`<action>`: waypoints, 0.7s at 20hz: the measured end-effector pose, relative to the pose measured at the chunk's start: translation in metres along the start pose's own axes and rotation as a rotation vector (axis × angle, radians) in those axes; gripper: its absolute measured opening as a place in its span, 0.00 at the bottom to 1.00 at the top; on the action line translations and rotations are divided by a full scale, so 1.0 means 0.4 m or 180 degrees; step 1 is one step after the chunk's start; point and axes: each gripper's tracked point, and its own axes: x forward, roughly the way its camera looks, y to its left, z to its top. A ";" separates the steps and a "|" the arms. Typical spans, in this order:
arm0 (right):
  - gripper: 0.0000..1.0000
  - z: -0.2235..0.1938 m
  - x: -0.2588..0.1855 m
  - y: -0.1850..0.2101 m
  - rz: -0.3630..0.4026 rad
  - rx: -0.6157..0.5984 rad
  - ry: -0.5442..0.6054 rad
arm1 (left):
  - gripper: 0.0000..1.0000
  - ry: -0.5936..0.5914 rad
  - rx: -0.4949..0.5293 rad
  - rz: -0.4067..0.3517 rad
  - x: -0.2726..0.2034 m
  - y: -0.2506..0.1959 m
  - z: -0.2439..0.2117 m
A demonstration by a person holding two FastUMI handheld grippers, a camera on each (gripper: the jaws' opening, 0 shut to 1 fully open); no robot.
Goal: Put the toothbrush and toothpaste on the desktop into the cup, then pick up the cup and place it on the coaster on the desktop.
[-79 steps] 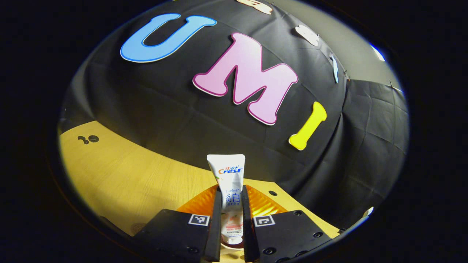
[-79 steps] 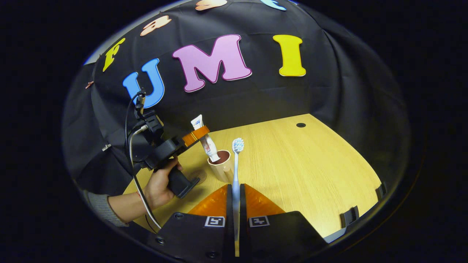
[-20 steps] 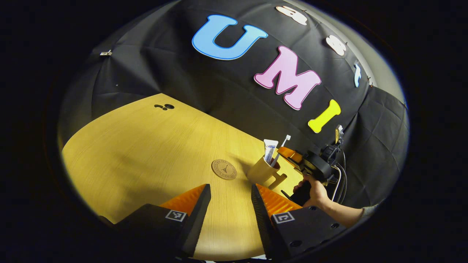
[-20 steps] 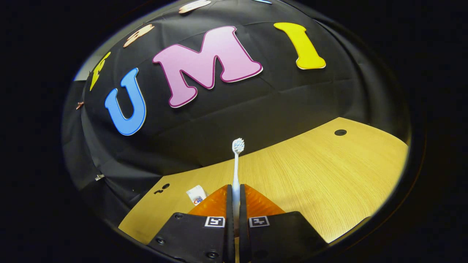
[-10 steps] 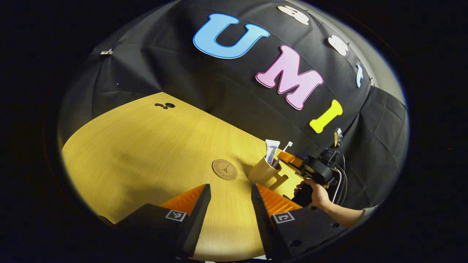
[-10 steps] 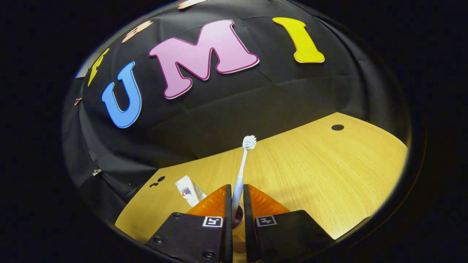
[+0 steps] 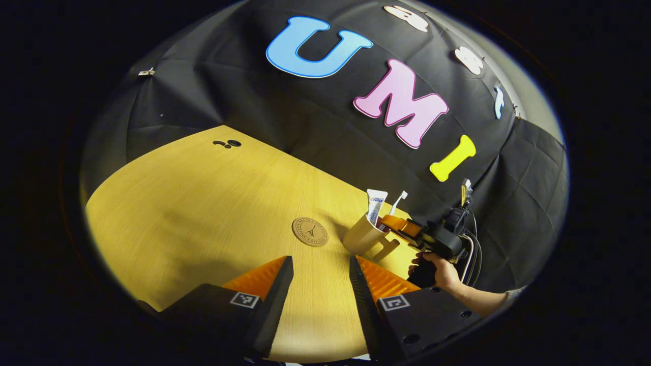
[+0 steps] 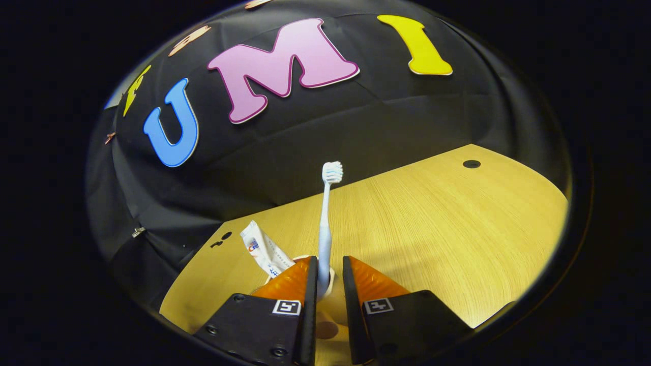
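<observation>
**Brush and paste in the cup, both claws released**

In the left gripper view we see the left claw (image 7: 319, 284) low over the table (image 7: 203, 203), its jaws spread wide with bare wood between them and nothing held. Ahead of it lies the round coaster (image 7: 309, 232), flat on the table. Just beside the coaster, and apart from it, stands the cup (image 7: 362, 236), resting on the table with its handle turned toward the camera. The toothpaste (image 7: 376, 205) stands in the cup, crimped end up. The toothbrush (image 7: 397, 201) leans in the cup next to it, bristles up.

From that same view we note the right claw (image 7: 394, 222) at the cup's rim, on the side away from the coaster. A hand (image 7: 443, 270) holds it from below, and cables hang behind it.

In the right gripper view the right claw (image 8: 328, 277) sits directly over the cup (image 8: 325, 307), which shows between and below the fingers. The jaws stand parted. The toothbrush (image 8: 325, 223) rises upright through the gap, closer to the left finger (image 8: 308, 290); we cannot tell whether it touches that finger, and the other finger is clear of it. So we log this claw as released. The toothpaste (image 8: 264, 252) leans out to the left, partly hidden behind the left finger.
</observation>
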 end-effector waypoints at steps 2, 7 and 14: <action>0.22 0.011 -0.023 0.003 0.0063 0.0000 0.0005 | 0.80 -0.0021 -0.0011 -0.0016 0.003 -0.006 0.005; 0.55 0.025 -0.111 -0.009 0.0164 0.0000 0.0380 | 0.80 -0.0047 -0.0041 -0.0059 0.001 -0.025 0.018; 0.78 -0.019 -0.188 -0.033 0.0159 -0.0491 0.1195 | 0.71 0.0005 -0.0070 -0.0023 0.003 -0.020 0.009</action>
